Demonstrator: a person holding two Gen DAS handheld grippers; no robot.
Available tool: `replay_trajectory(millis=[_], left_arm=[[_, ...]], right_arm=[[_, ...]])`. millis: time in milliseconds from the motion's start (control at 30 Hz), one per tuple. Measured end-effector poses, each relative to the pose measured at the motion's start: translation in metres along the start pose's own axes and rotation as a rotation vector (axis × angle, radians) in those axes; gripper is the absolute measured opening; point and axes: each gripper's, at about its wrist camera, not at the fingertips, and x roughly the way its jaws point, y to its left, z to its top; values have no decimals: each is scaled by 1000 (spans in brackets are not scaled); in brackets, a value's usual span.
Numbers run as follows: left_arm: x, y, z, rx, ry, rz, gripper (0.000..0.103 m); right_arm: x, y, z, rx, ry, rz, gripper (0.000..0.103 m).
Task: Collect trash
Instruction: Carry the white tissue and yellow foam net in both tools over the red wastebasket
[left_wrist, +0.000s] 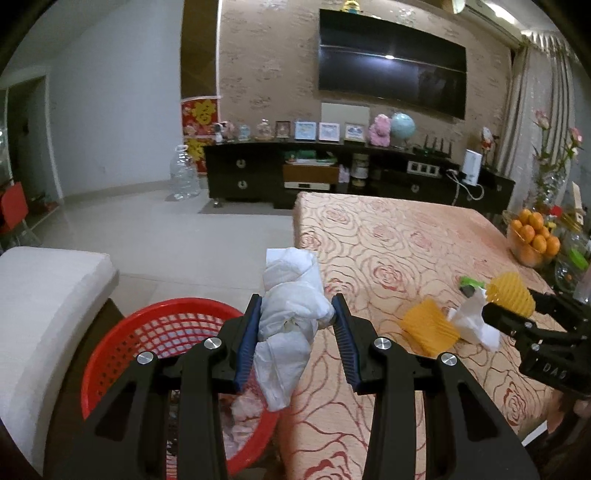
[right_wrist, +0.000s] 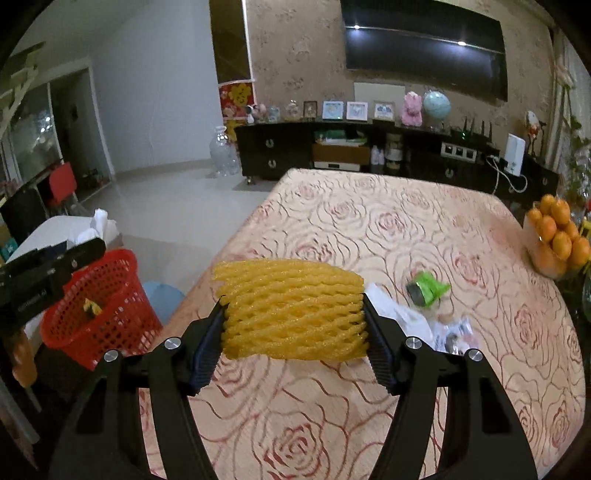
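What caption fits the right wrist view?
Right gripper holding yellow foam net above the table, red basket nearby.

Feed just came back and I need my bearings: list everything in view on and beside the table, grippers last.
tissue wad: one, white, held above the table edge
foam net: one, yellow, held above the table
second foam net: one, orange-yellow, on the table
loose tissue: one, white, on the table
green wrapper: one, on the table
basket: one, red, on the floor beside the table
bowl of oranges: one, far right
left gripper: shut on tissue wad
right gripper: shut on foam net
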Motion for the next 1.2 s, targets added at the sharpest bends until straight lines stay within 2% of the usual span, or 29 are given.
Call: replay_trajectory(millis=[333,567,700,800,1200], left_arm=[[-12,38,11,-77,-35,57,37],[-16,61,12,-134,-37,103,37],[-10,69,7,-133,-16,126,37],[-7,77,3,-139,2,154,37],[-8,110,-11,-175,42,235,37]], right_arm=[[4,44,45,-67,-26,61,65],[5,74,78,-113,-69,135,65],[13,79,75,-106,-71,179,65],[28,86,71,-100,-28,193,65],[40,142,63,-178,11,276,65]])
